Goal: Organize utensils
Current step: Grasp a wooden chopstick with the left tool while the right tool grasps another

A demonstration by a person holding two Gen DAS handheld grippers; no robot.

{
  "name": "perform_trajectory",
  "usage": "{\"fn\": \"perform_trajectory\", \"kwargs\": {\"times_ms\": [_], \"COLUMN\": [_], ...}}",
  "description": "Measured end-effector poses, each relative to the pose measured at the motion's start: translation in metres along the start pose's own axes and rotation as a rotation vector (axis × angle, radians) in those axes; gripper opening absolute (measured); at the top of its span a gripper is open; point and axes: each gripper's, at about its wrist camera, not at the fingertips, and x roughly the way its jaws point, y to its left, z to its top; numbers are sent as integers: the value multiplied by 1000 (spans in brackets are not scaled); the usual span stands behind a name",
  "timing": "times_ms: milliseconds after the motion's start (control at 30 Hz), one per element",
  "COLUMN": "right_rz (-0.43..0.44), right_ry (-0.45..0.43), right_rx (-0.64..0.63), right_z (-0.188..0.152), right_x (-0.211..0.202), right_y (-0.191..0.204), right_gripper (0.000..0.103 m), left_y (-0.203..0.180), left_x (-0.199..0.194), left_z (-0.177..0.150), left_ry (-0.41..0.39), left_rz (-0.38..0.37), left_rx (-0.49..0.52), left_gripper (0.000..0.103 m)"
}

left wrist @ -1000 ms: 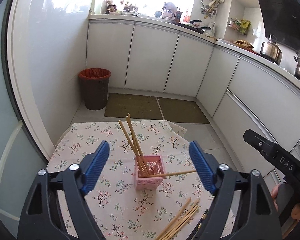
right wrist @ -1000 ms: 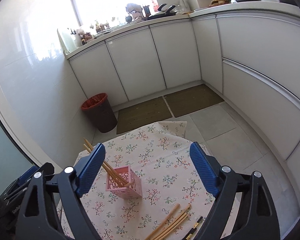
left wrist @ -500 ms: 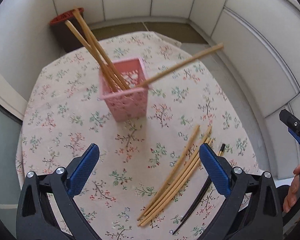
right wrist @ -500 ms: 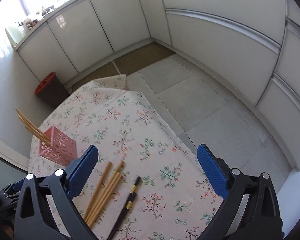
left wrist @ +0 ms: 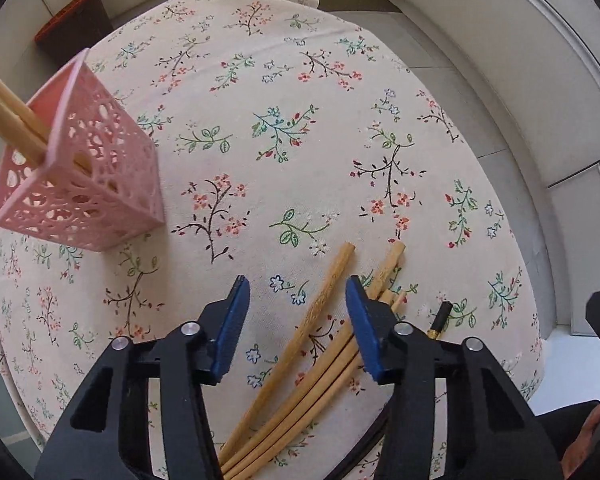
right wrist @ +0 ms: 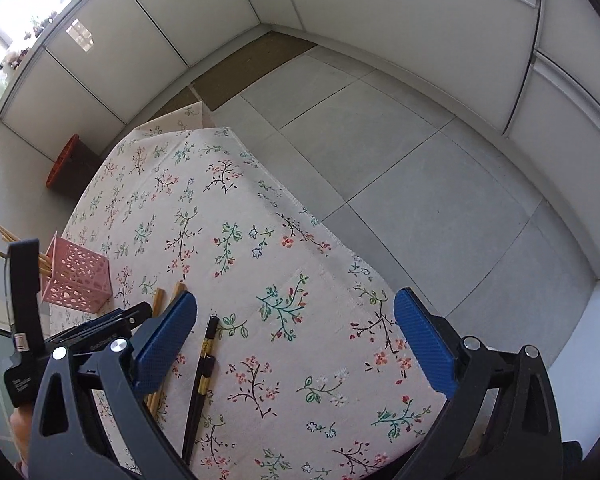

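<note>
A pink perforated holder stands on the floral tablecloth at the left, with wooden chopsticks leaning out of it. Several loose wooden chopsticks lie in a bundle near the table's front edge. My left gripper is low over them, half open, one wooden chopstick lying between its fingers, gripping nothing. A black chopstick pair lies to the right of the bundle. My right gripper is wide open and empty above the table's right part. The holder also shows in the right wrist view.
The table's edge drops to a grey tiled floor. White cabinets line the walls. A red-rimmed bin stands beyond the table. The left gripper's body shows at the left of the right wrist view.
My left gripper has dropped down to the loose wooden chopsticks and its fingers have narrowed. My right gripper has tilted down and moved closer to the table, still wide open.
</note>
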Motion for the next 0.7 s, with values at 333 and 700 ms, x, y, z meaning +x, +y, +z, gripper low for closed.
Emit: {"fn": "perform_trajectory", "kwargs": {"times_ms": [333,700], "right_rz": [46,-12], "right_ry": [65,188], "right_rx": [-5,-196], "right_z": [2,9], "right_x": [14,72], "right_y": [21,117], "right_gripper": [96,86], "left_y": [10,48], "left_x": [10,-69], "left_z": [-4,-36], "left_ry": [-5,-197], "left_rz": [38,7], "left_rx": [27,8], "left_gripper": [10,7]}}
